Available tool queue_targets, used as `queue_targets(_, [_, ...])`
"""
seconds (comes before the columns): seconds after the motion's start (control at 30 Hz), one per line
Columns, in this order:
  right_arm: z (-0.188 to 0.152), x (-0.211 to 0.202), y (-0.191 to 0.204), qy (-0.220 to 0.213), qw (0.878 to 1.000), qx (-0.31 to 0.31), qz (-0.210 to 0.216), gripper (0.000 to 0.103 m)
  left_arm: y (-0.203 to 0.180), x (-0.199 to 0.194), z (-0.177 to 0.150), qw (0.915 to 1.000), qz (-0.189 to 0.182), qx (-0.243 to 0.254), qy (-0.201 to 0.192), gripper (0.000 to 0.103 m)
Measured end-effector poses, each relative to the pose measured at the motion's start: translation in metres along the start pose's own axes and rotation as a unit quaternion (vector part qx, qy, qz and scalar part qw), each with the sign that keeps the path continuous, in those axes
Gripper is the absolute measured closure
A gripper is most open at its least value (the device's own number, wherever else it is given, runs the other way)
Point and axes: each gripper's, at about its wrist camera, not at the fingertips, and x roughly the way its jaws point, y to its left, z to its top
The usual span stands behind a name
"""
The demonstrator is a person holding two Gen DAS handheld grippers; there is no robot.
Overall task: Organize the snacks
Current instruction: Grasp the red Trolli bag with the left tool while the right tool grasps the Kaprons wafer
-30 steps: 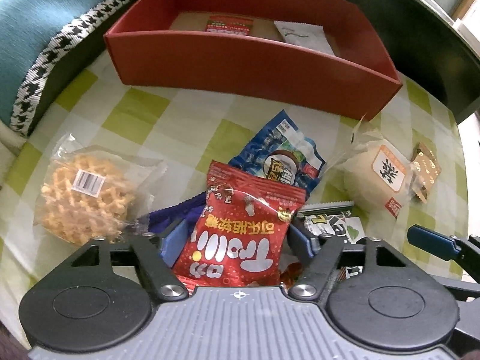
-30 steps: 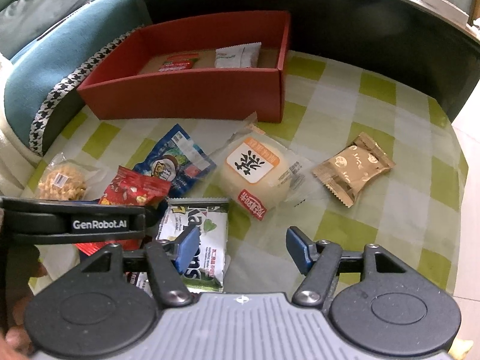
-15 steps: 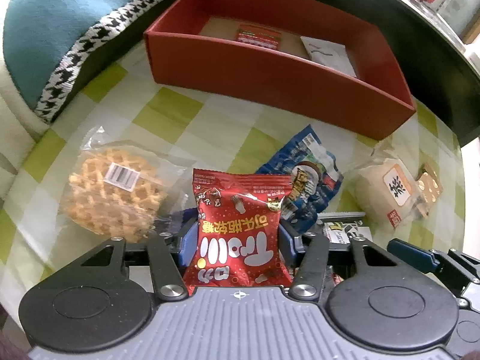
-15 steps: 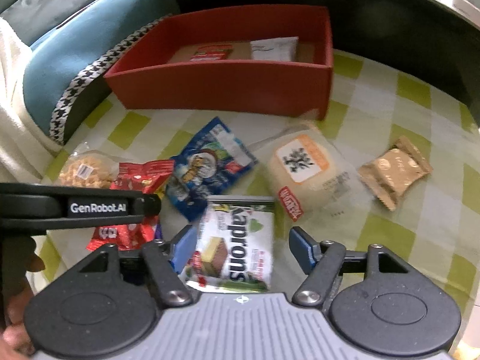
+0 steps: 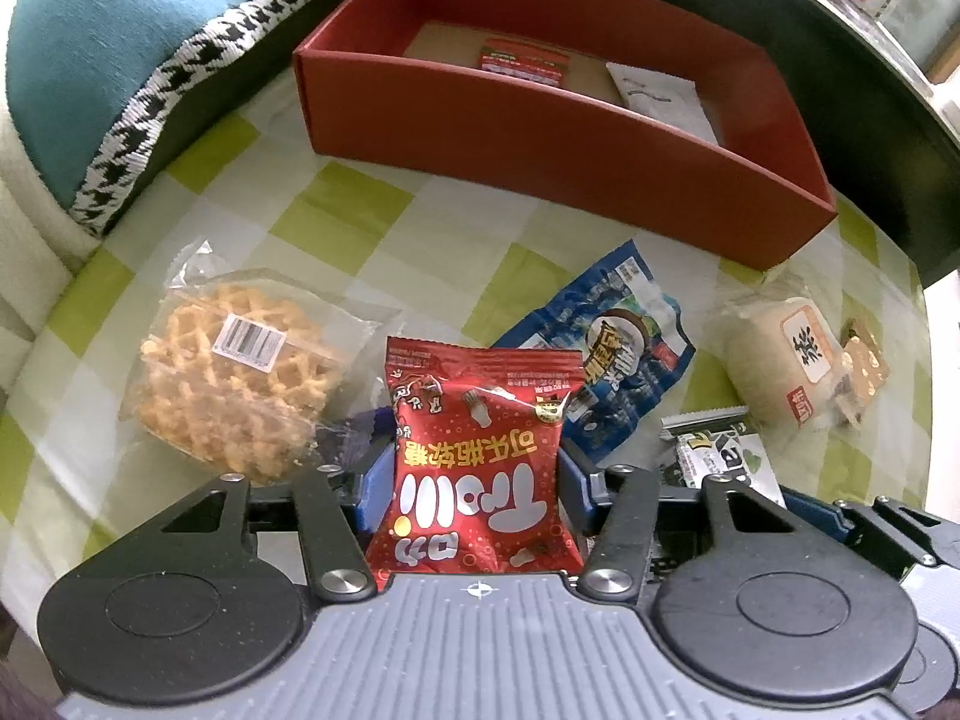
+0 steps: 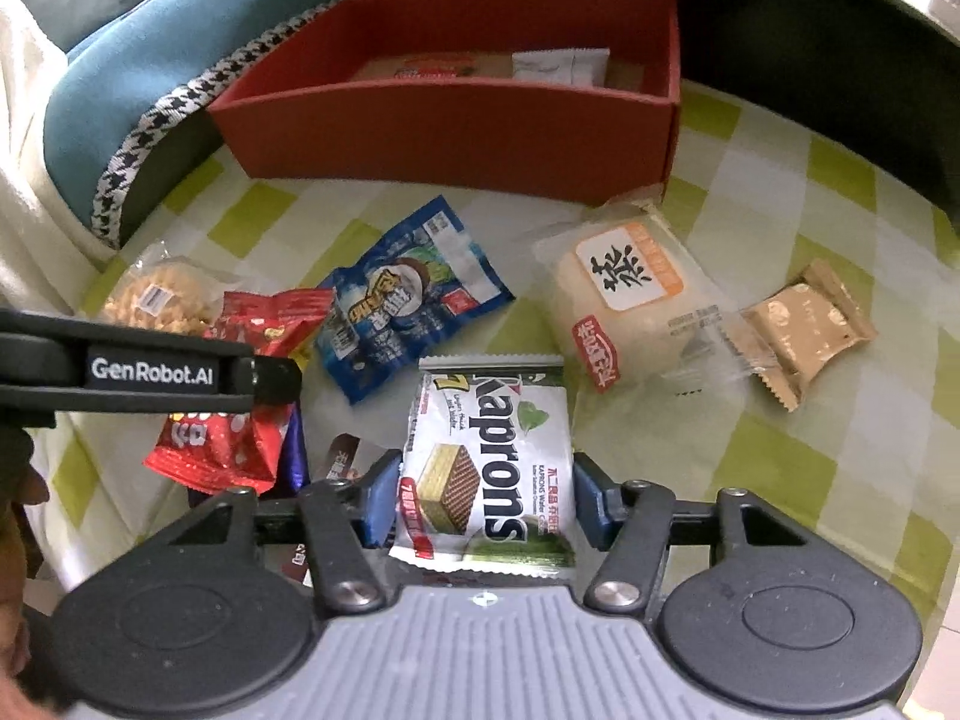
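My left gripper [image 5: 474,480] is shut on a red candy packet [image 5: 480,468] and holds it above the checked cloth; the packet also shows in the right wrist view [image 6: 228,438]. My right gripper [image 6: 486,504] is shut on a white Kaprons wafer packet [image 6: 489,468], which also shows in the left wrist view [image 5: 720,456]. A red box [image 5: 570,138] stands at the back with a red packet [image 5: 522,63] and a white packet [image 5: 657,93] inside. The box also shows in the right wrist view [image 6: 456,120].
On the green-checked cloth [image 5: 360,222] lie a waffle snack bag [image 5: 240,384], a blue packet [image 6: 402,300], a pale cake with an orange label [image 6: 630,294] and a brown biscuit packet [image 6: 804,330]. A teal cushion [image 5: 120,48] borders the left. A dark wall rises behind the box.
Both grippers have closed on their packets. The left one lifted the red packet toward the box. The right one moved left over the Kaprons packet and shut on it.
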Motion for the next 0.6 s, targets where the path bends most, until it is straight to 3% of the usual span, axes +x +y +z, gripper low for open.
queue_targets(0.6, [-0.0019,-0.0075,0.0028,-0.019,1.000,-0.016,-0.002,0.044,-0.0050,-0.0065,-0.0032,1.0000,-0.002,0.006,-0.003,0.041])
